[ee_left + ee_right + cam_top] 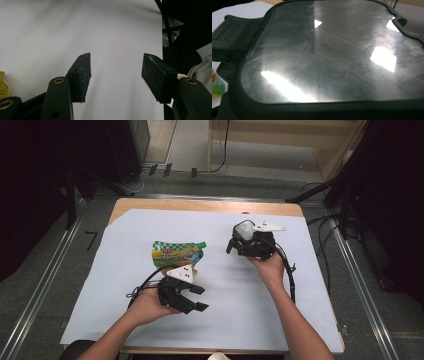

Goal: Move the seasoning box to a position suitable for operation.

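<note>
A green-and-white checked drink pouch (175, 252) with a green cap lies flat on the white sheet (125, 285), left of centre. Just in front of it my left gripper (201, 298) rests in a hand, its jaws pointing right. In the left gripper view that gripper (116, 75) is open over bare sheet, with a yellow edge of the pouch (3, 86) at the lower left. Farther back and to the right, my right gripper (241, 239) holds up a black-rimmed box with a clear lid (244, 229). The lid (329, 52) sits so close in the right gripper view that it hides the jaws.
The white sheet covers most of a wooden table (200, 205). Dark stands and cables (345, 195) crowd the floor at the right and back. Metal rails (45, 285) run along both sides of the table.
</note>
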The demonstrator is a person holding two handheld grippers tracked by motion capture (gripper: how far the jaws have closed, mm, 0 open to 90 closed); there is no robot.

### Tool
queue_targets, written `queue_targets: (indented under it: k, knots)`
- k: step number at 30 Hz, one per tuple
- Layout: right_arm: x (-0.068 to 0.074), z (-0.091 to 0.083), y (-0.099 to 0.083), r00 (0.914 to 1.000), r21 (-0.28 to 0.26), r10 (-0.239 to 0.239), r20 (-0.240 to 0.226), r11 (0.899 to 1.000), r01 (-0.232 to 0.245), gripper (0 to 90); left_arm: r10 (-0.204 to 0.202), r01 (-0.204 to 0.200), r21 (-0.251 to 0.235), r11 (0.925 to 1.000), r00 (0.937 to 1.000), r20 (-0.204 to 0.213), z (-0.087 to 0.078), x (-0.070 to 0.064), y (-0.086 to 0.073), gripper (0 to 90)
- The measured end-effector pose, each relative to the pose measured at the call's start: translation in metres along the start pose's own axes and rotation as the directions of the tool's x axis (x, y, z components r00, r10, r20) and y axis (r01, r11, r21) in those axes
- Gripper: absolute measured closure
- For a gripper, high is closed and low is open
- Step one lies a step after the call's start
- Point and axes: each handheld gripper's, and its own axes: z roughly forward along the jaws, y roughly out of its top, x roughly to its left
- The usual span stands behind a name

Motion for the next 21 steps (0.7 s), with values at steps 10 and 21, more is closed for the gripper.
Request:
queue_targets:
  k: [10,21]
  knots:
    - [0.026,-0.041,-0.015,0.9980,-0.015,-0.038,-0.051,0.999,0.038,15.5,-0.010,0.010,-0.002,1.0000,0.9999,-0.003,0.000,0.001,-0.001,41.6]
    - [0.039,-0.058,-0.035,0.9953,-0.009,-0.057,-0.079,0.998,0.056,15.5,-0.005,0.005,0.004,1.0000,1.0000,-0.005,0.002,0.002,-0.001,41.9]
